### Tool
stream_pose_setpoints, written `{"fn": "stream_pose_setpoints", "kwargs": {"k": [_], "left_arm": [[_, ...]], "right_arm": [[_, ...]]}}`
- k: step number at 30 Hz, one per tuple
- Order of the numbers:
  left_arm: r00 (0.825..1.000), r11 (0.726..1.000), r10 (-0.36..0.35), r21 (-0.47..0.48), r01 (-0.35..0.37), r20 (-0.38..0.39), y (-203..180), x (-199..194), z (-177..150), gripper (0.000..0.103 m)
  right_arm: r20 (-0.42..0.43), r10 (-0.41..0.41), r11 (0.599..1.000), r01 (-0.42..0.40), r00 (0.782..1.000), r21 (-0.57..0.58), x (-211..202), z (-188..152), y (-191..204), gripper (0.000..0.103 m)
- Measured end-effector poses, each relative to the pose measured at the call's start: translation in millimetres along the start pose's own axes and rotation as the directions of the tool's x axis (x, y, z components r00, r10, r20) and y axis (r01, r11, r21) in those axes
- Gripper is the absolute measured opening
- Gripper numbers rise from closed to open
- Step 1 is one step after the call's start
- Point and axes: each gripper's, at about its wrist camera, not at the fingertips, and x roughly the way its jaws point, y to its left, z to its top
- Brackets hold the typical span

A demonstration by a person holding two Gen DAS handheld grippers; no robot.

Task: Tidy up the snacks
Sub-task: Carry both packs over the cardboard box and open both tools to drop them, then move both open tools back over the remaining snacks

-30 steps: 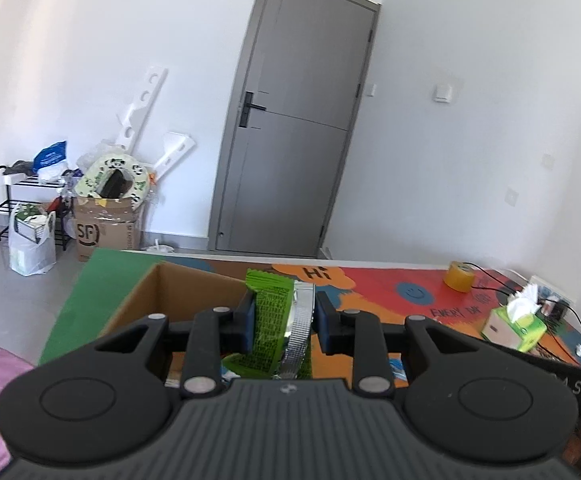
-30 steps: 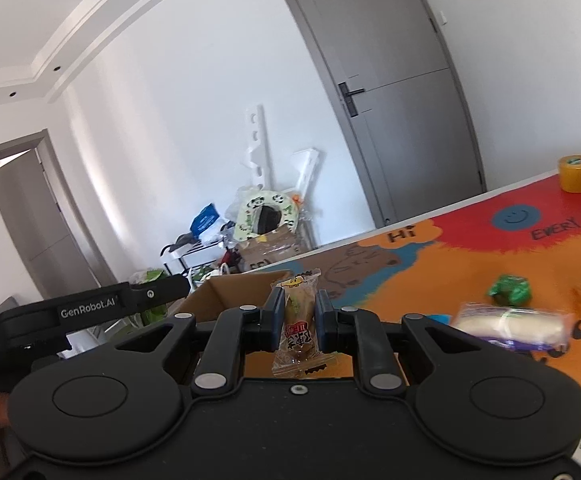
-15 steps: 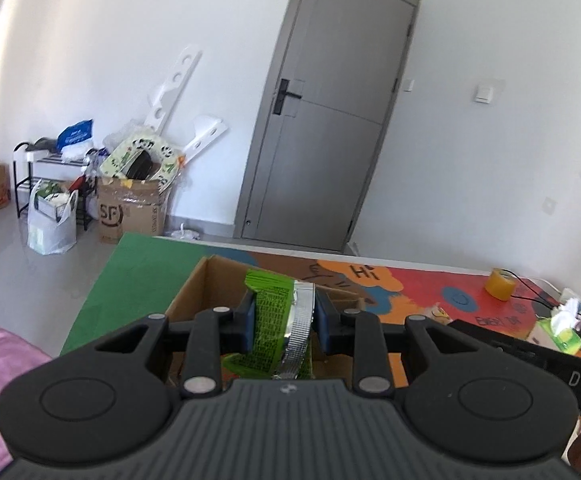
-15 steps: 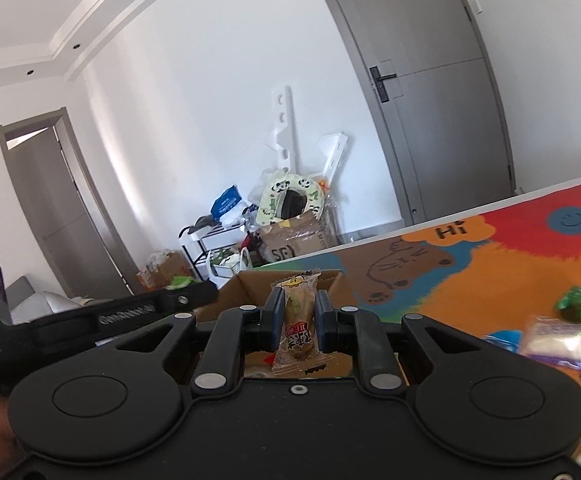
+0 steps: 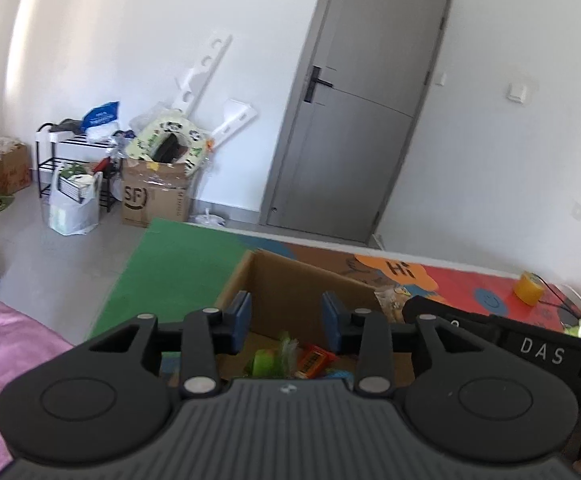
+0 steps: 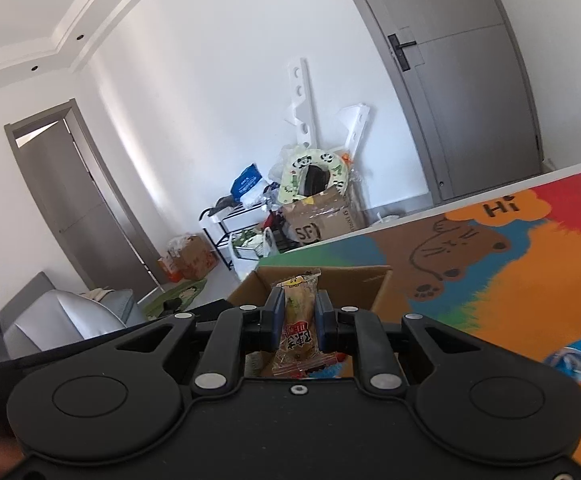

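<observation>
While the left gripper (image 5: 285, 316) is hanging open and empty over the cardboard box (image 5: 310, 280), the right gripper (image 6: 296, 314), pinching a wrapped snack (image 6: 296, 320), should be centring over the box's opening w/ clearance from its near edge before releasing.

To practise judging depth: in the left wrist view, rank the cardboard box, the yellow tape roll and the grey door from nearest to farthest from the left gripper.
1. Cardboard box, directly below the open left gripper.
2. Yellow tape roll, far right on the mat.
3. Grey door, in the back wall.
</observation>
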Motion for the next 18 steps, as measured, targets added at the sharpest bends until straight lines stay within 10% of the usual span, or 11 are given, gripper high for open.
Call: {"fn": "stream_pose_setpoints", "kwargs": {"k": [18], "left_arm": [[1.0,0.999,-0.001,-0.032,0.0,-0.026,-1,-9,3,0.06]], "right_arm": [[0.023,-0.039,0.999,0.039,0.999,0.019,-23,1,-4,0.046]]}}
